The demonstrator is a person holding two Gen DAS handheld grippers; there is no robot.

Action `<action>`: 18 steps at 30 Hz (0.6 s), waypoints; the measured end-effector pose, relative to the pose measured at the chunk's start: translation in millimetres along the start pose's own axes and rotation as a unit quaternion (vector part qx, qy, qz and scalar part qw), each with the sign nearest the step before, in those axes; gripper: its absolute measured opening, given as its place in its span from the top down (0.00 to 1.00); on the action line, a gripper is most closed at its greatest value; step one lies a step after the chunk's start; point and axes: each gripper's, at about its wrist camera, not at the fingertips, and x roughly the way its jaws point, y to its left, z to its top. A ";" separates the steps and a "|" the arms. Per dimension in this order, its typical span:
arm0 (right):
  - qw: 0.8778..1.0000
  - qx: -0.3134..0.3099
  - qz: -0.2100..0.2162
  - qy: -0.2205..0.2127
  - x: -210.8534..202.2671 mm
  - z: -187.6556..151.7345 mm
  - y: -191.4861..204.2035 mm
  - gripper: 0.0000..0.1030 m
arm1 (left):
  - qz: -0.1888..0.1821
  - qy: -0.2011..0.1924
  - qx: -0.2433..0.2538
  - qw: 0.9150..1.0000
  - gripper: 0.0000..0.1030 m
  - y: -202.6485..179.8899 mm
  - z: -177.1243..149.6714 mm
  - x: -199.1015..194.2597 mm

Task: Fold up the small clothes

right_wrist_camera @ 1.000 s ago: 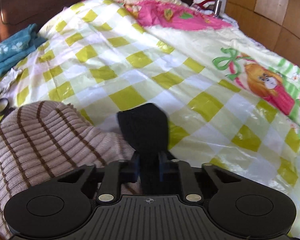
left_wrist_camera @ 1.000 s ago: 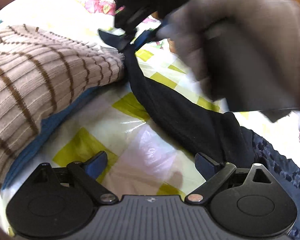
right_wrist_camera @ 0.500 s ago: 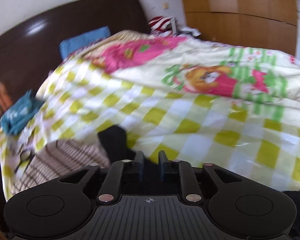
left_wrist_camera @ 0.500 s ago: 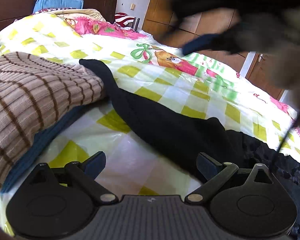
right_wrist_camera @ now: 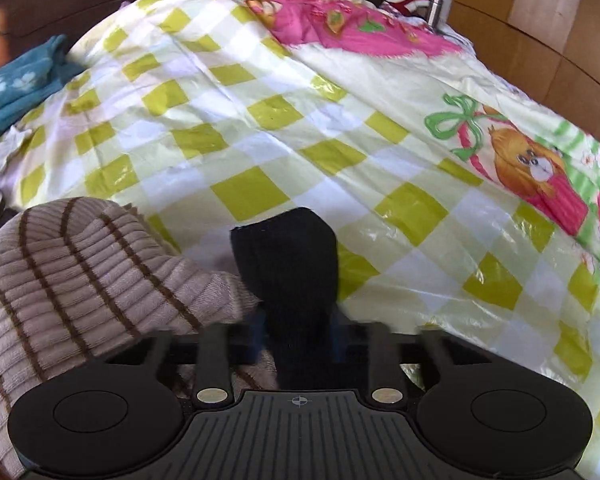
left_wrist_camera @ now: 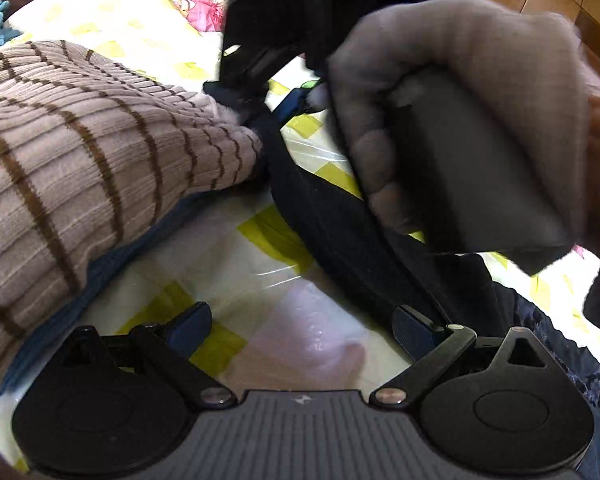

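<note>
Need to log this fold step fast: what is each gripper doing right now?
Left gripper: jaws open, holding nothing.
Right gripper: jaws just closing on the black sock.

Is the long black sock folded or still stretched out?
Stretched out: the long black sock runs unfolded across the checked bedcover, its far end pinched in the right gripper.

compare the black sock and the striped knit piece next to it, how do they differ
The black sock is plain and dark; the striped knit garment is beige with thin brown stripes and heavy ribbing. The sock is a narrow strip, the knit garment a broad mound. The sock is pinched between the fingers of the right gripper; the knit garment lies free. Both rest on the yellow checked bedcover, touching each other.
</note>
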 end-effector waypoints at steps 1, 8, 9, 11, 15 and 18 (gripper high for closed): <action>1.000 0.016 0.004 -0.005 -6.8 0.2 -7.3 0.87 | -0.001 -0.001 -0.001 1.000 0.00 0.1 -0.2 -1.0; 0.991 0.110 -0.006 -0.077 -77.1 -2.0 -65.5 0.95 | 0.007 -0.009 0.006 1.000 0.00 -6.3 -4.8 -5.7; 0.987 0.133 0.001 -0.089 -92.9 -6.4 -75.8 0.95 | 0.008 -0.012 0.006 1.000 0.00 -7.7 -4.9 -5.5; 0.980 0.167 0.006 -0.109 -125.6 -22.3 -93.2 0.95 | 0.005 -0.015 0.006 1.000 0.00 -8.4 -6.0 -7.4; 0.965 0.222 -0.015 -0.137 -193.3 -73.0 -131.7 0.95 | -0.015 -0.027 0.011 0.999 0.00 -14.9 -7.5 -16.4; 0.948 0.274 -0.043 -0.158 -239.1 -120.9 -165.6 0.95 | -0.031 -0.047 0.043 0.997 0.00 -31.6 -8.6 -28.0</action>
